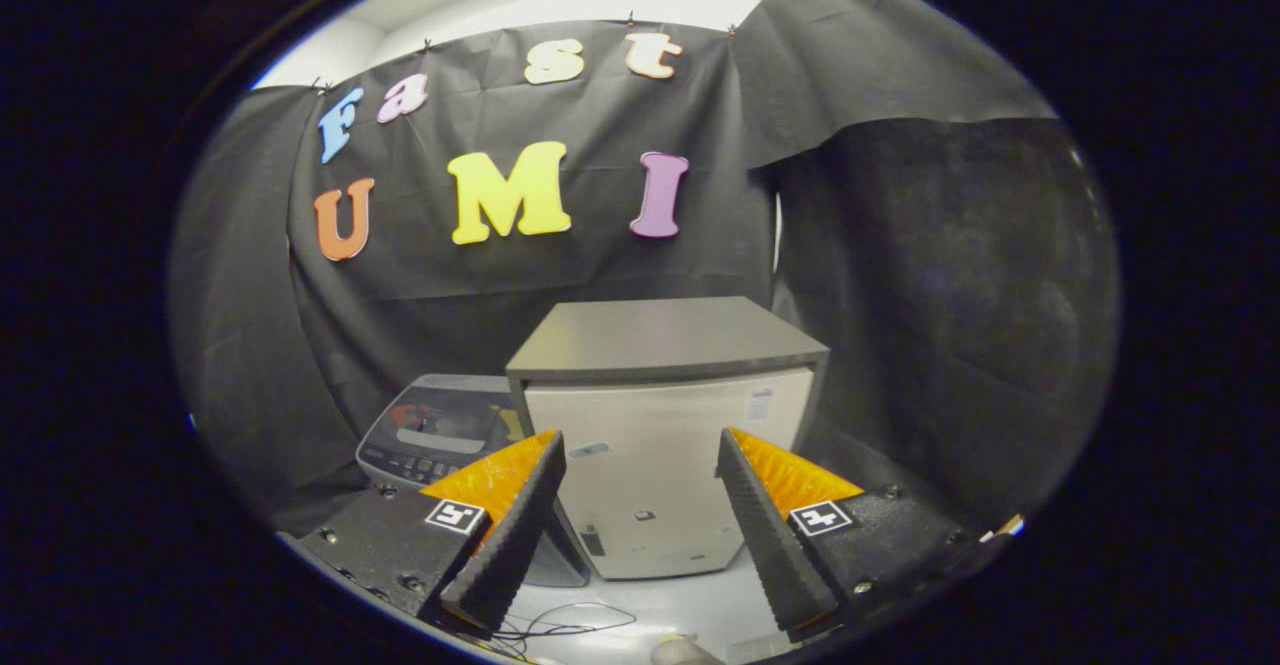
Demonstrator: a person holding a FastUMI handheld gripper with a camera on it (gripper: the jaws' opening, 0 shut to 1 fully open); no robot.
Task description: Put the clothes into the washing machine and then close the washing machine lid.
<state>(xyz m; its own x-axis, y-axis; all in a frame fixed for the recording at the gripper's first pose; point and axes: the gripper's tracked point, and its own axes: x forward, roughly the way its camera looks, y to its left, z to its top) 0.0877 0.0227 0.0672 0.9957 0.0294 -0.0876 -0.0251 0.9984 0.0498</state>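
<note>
Gripper point(640, 525): 2 fingers spread wide, nothing held between them, raised above the floor.
Left finger point(505, 535): in front of the washing machine's control panel.
Right finger point(770, 535): in front of the cabinet's lower right corner.
Washing machine point(440, 435): beyond the left finger, low, pressed against the left side of the cabinet; grey top with a dark panel and a row of buttons at the near edge; whether the lid is shut cannot be told.
Cabinet point(660, 445): straight ahead, seen between the fingers; pale door, dark flat top, small label at the door's upper right corner.
Cable point(560, 625): thin, dark, looped on the pale floor point(700, 605) just below the fingertips.
Clothes: place cannot be told.
</note>
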